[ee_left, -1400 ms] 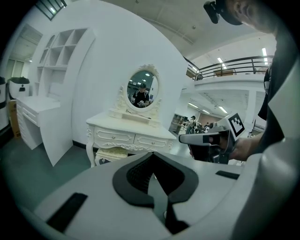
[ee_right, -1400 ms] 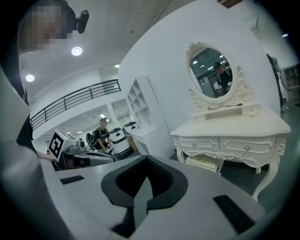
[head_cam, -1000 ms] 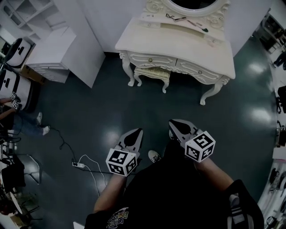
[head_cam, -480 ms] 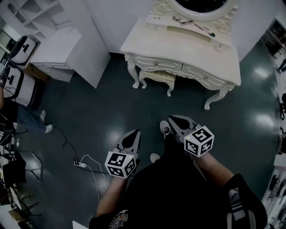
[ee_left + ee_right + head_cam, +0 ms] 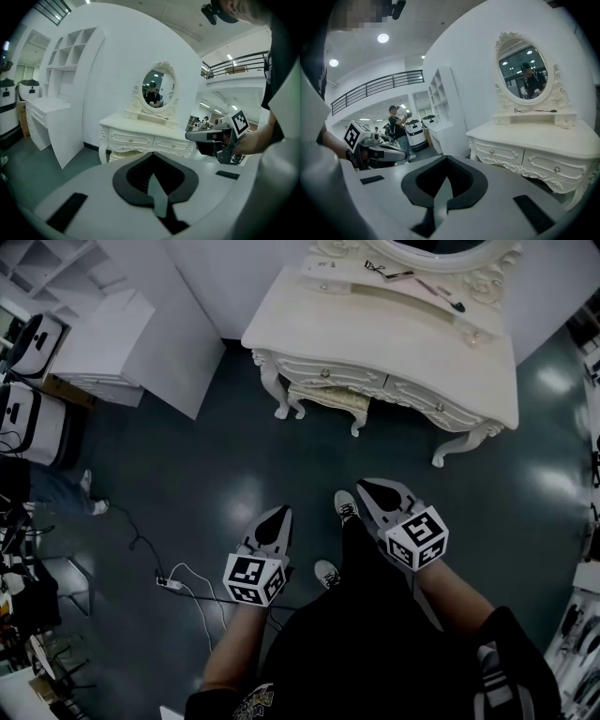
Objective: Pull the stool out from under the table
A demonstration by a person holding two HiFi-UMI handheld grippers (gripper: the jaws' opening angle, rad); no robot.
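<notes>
A: Where is the stool (image 5: 327,399)?

B: Upper middle of the head view, tucked under the left half of the dressing table (image 5: 375,329). Only the front strip of its padded seat and two curved front legs show. The rest is hidden beneath the tabletop.

A: And how does it lie?

B: The seat's long axis runs along the table's front edge, slanting a little from upper left down to the right in the frame. Its front faces down the frame, toward the person.

A: What could go wrong?

B: Its left leg stands just beside the table's carved front leg (image 5: 275,395). I'd judge that a pull from one end only would swing the stool and knock those two together. A grip on the soft seat edge alone might also slip off.

A: Are the grippers ready?

B: Not yet. The left gripper (image 5: 278,515) and the right gripper (image 5: 372,489) hover in the lower middle, well apart from the stool, each with its jaws pressed together on nothing. They'd have to spread before taking hold, or they'd just shove the stool deeper under.

A: Anything in the way on the floor?

B: The person's shoes (image 5: 346,506) stand right in the path the stool would take, so it could run into them. A cable (image 5: 187,582) with a power strip lies at lower left, off that line. It's only a trip risk if the person backs that way.
</notes>
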